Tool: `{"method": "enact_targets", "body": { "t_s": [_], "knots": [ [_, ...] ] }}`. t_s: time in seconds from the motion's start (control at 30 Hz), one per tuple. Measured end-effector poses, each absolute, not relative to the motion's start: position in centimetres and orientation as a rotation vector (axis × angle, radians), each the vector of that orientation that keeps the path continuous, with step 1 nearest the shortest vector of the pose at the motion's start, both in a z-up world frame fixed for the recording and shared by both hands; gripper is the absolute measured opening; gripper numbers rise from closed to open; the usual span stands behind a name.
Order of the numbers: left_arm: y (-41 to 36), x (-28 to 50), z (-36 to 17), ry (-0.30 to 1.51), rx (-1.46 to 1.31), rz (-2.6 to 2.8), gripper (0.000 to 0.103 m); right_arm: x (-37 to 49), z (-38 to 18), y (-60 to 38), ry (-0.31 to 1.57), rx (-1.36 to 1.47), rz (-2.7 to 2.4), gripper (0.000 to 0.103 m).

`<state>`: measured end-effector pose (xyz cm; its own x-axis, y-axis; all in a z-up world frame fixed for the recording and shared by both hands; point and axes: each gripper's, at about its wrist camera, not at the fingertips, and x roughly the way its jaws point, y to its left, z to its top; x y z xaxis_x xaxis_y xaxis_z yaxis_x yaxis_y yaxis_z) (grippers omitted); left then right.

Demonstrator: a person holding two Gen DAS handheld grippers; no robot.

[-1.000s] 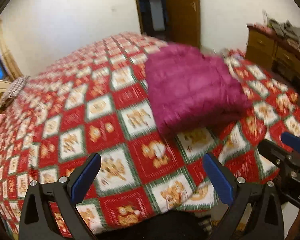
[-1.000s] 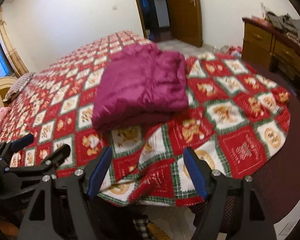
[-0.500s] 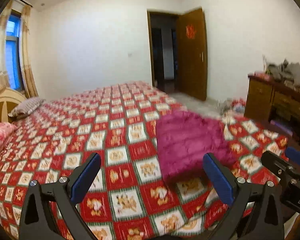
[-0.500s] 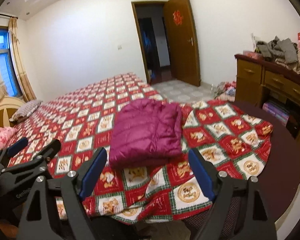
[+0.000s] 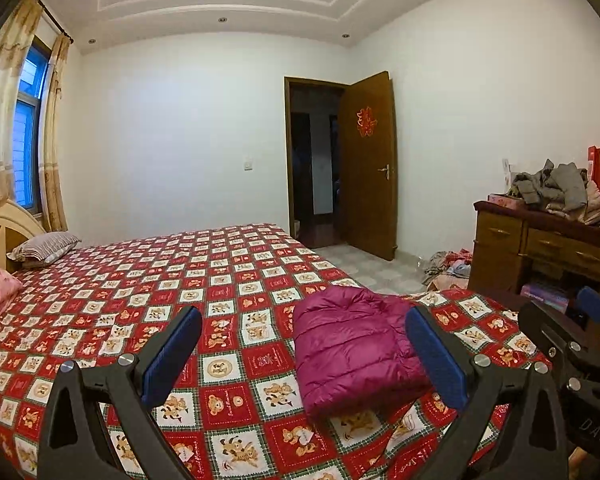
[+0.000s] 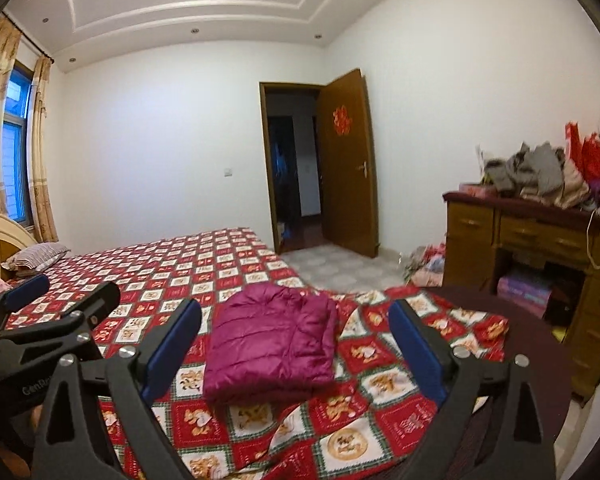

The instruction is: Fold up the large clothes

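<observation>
Pulled back from folded jacket [image 5: 356, 352] on bed [image 5: 228, 280], both tongs [image 5: 304, 356] [image 6: 296, 352] open, empty; fold looks done.

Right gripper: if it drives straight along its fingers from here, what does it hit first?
Probably the folded magenta jacket on the bed: it lies between the open fingers of the right gripper, just left of centre. Depth and tilt are unclear; a level path might pass above it.

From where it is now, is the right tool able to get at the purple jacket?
Probably yes: the right tool is open, and the folded purple jacket lies uncovered on the bedspread ahead, nothing between them.
</observation>
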<state>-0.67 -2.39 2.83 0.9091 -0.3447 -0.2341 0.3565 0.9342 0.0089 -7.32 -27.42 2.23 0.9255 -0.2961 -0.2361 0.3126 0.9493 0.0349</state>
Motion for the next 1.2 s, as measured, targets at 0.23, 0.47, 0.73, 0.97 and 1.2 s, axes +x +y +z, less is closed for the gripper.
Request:
{"method": "enact_targets", "body": {
  "t_s": [0.23,0.47,0.73,0.97,1.2],
  "knots": [
    [-2.5,-1.1,2.9,0.223,0.056,-0.356,0.102,-7.2,2.2,-27.4,0.223,0.058,-0.317,0.097],
    [-2.4,-1.6,3.1,0.206,0.057,-0.343,0.102,-7.4,2.1,-27.8,0.224,0.070,-0.334,0.097],
    [-1.8,-1.9,3.2,0.188,0.034,-0.333,0.102,-7.5,2.0,-27.6,0.222,0.061,-0.329,0.101],
    [-1.3,-1.8,3.3,0.188,0.012,-0.326,0.102,-7.4,2.0,-27.6,0.223,0.074,-0.327,0.103],
    [-1.1,-2.1,3.3,0.177,0.010,-0.318,0.102,-7.4,2.0,-27.6,0.228,0.076,-0.317,0.103]
  ]
}}
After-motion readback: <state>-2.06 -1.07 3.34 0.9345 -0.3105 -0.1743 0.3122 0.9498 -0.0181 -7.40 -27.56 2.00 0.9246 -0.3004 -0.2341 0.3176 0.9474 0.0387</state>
